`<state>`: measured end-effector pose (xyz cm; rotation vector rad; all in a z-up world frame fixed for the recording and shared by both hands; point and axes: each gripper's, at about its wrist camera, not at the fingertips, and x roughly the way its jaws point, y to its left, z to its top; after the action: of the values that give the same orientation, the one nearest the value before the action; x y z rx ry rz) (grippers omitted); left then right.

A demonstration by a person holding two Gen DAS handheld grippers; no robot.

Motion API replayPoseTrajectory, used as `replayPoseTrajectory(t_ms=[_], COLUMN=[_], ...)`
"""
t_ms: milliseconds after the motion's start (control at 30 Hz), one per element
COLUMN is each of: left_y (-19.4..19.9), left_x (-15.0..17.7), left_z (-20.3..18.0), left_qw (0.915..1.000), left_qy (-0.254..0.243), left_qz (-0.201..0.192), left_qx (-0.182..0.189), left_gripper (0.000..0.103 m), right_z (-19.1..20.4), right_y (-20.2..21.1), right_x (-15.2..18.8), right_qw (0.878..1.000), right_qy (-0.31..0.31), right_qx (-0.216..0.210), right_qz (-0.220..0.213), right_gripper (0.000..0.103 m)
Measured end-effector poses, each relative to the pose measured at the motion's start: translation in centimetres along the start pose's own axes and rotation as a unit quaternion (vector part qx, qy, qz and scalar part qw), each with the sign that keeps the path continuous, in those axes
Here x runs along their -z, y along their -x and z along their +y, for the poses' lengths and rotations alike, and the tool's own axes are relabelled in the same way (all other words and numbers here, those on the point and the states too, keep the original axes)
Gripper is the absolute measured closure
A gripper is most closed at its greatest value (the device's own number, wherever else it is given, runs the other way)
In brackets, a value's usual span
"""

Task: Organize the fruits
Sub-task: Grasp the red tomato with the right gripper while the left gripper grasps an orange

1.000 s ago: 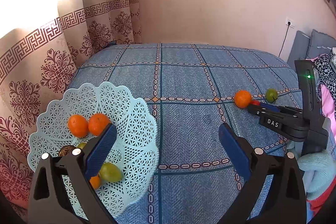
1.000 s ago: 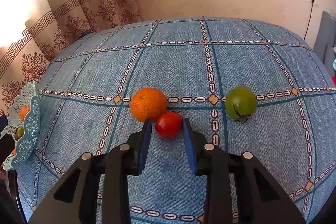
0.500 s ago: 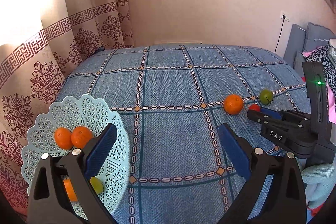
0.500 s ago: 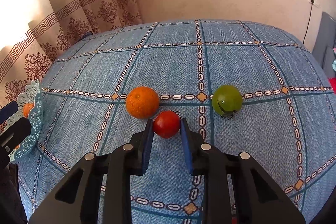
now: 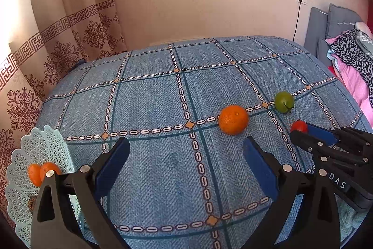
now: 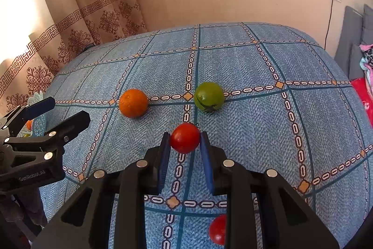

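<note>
While the right gripper (image 6: 184, 140) squeezes a small, shiny red tomato (image 6: 185, 137) between its flat blue pads, the left gripper (image 5: 186, 165) hangs wide open with nothing in it. A bumpy round orange (image 6: 133, 103) and a smooth green tomato (image 6: 209, 96) sit apart on the woven blue cloth (image 6: 256, 123) with chain-patterned lines. Far to the left, a lacy plastic basket (image 5: 35, 151) with a wavy rim holds more oranges (image 5: 44, 173). Another red tomato (image 6: 218, 229) lies under the right gripper.
</note>
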<state>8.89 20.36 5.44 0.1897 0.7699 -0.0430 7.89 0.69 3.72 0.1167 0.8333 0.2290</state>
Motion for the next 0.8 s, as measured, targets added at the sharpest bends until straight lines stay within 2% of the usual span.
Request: replayPoseTrajectory(t_ms=[233, 500, 700, 733, 800], left_y=[-2.9, -5.1, -6.6, -6.9, -7.0], left_x=[-0.7, -1.3, -1.6, -1.6, -1.7], left_z=[-1.7, -3.1, -4.3, -4.4, -4.4], left_qw=[0.9995, 0.9974, 0.9955, 0.9951, 0.9949], left_qy=[-0.001, 0.009, 0.001, 0.003, 0.008], left_qz=[0.023, 0.043, 0.052, 0.055, 0.054], left_qx=[0.021, 0.057, 0.079, 0.082, 0.085], left_gripper=[0.013, 0.029, 0.051, 0.058, 0.06], right_z=[-1.4, -1.8, -2.0, -2.0, -2.0], right_y=[0.0, 0.4, 0.1, 0.1, 0.1], right_x=[0.3, -0.1, -0.2, -0.2, -0.1], right_qw=[1.0, 0.999, 0.998, 0.998, 0.998], right_qy=[-0.026, -0.045, -0.055, -0.056, -0.054], right_qx=[-0.004, -0.011, -0.009, -0.01, -0.009], right_qz=[-0.002, -0.01, -0.008, -0.009, -0.01], right_gripper=[0.077, 0.077, 0.077, 0.077, 0.077])
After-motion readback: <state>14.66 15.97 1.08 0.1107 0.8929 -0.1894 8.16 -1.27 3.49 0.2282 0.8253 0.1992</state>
